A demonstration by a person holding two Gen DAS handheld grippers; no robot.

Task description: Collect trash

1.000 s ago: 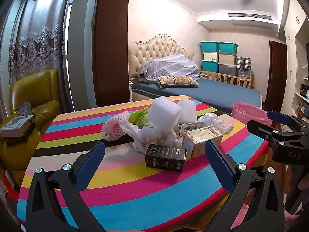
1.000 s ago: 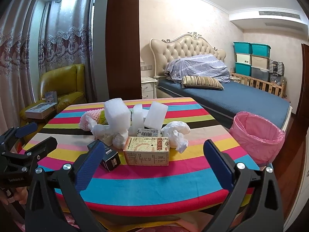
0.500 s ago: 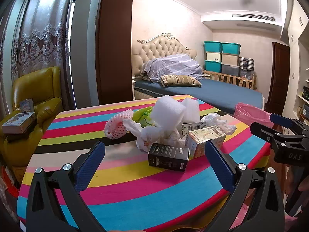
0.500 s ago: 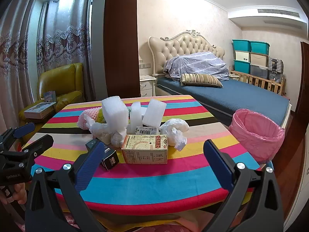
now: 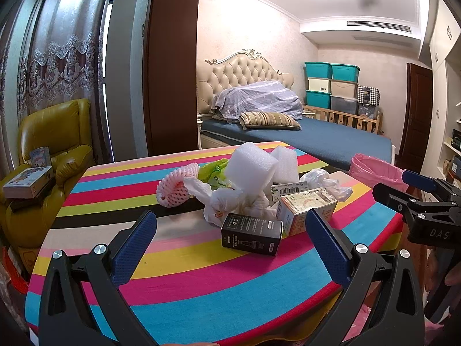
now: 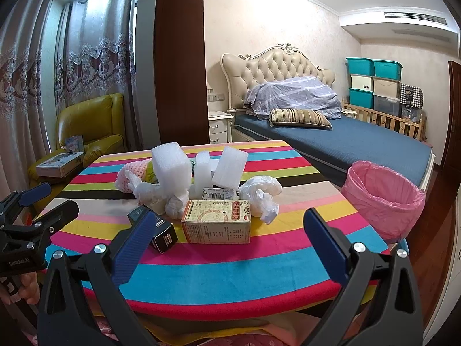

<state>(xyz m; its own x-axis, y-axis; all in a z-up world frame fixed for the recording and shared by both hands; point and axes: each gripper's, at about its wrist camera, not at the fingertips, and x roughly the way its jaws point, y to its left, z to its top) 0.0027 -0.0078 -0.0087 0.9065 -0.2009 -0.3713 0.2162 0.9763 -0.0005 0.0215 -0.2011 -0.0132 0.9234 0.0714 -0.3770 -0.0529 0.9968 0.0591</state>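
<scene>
Nothing picked yet: both my left fingers and right fingers are spread wide, empty. The trash pile sits mid-surface; bin right. Next, I'd close on the nearest box.

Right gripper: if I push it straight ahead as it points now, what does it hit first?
Most likely the beige carton, which lies centred between the open fingers of the right gripper at the front of the trash pile. The black box sits just left of that line and might brush the left finger; depth is uncertain.
</scene>
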